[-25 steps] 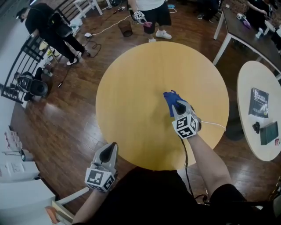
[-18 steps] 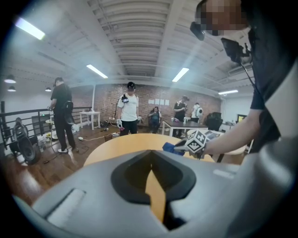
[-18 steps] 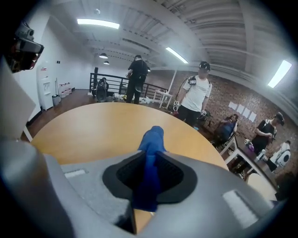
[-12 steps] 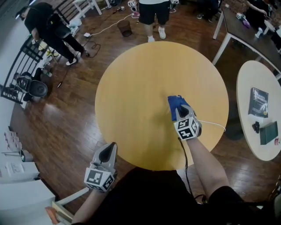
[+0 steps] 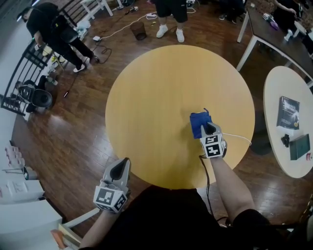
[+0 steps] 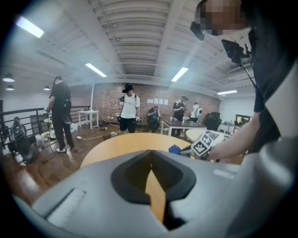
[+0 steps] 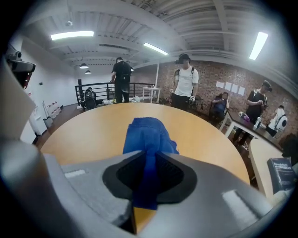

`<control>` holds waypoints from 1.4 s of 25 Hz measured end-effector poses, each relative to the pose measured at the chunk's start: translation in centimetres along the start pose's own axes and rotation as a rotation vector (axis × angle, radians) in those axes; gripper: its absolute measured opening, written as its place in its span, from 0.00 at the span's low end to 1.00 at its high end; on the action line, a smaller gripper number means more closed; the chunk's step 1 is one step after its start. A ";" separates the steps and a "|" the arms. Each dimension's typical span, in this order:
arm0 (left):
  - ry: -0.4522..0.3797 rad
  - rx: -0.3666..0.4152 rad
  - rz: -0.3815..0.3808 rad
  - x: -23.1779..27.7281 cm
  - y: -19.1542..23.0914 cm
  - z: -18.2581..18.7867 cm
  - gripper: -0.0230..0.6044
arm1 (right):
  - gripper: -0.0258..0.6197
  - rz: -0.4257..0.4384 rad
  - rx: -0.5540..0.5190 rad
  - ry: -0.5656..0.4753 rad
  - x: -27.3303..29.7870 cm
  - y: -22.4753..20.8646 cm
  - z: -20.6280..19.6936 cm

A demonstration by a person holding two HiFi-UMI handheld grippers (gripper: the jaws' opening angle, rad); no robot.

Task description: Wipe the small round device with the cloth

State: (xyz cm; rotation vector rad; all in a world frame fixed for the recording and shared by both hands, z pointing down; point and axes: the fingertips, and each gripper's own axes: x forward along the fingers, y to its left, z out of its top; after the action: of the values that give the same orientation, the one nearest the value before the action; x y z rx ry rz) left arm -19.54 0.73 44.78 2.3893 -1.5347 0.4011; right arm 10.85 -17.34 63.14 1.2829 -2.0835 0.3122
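Observation:
On the round yellow table [image 5: 156,93], my right gripper [image 5: 206,128] is shut on a crumpled blue cloth [image 5: 198,122] and holds it down on the tabletop right of centre. In the right gripper view the cloth [image 7: 146,135] runs up between the jaws of the right gripper [image 7: 148,172] and bunches in front of them. A thin white cable [image 5: 238,138] runs from beside that gripper toward the table's right edge. No small round device shows in any view. My left gripper [image 5: 121,166] hangs off the table's near left edge, shut and empty; in its own view the left gripper [image 6: 153,186] points at the tabletop.
A second round white table [image 5: 279,146] at the right carries a dark book [image 5: 288,113] and small dark items. One person [image 5: 168,14] stands beyond the far edge, another [image 5: 54,29] bends at the left. A bin [image 5: 140,31] sits on the wooden floor.
My right gripper has slid the blue cloth to the right and toward me across the table. The person beyond the far edge has stepped further away. The left gripper has stayed put.

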 end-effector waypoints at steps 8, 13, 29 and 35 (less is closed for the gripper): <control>0.002 -0.006 0.007 -0.1 0.2 -0.2 0.04 | 0.14 -0.015 0.135 0.040 -0.1 -1.0 -3.8; -0.003 -0.006 0.009 -0.1 0.4 -0.2 0.04 | 0.14 -0.083 -0.064 -0.191 -3.0 -1.0 3.7; -0.011 -0.041 0.087 -1.8 1.6 -0.9 0.04 | 0.14 0.039 -0.210 -0.041 3.2 2.4 6.0; 0.000 -0.050 0.098 -2.1 1.4 -1.4 0.04 | 0.14 0.048 -0.276 -0.032 3.6 3.4 5.5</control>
State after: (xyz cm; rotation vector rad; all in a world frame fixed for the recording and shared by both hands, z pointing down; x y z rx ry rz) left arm -21.79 2.39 45.40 2.2832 -1.6461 0.3785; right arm 4.56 -21.01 61.82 1.0806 -2.1001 0.0221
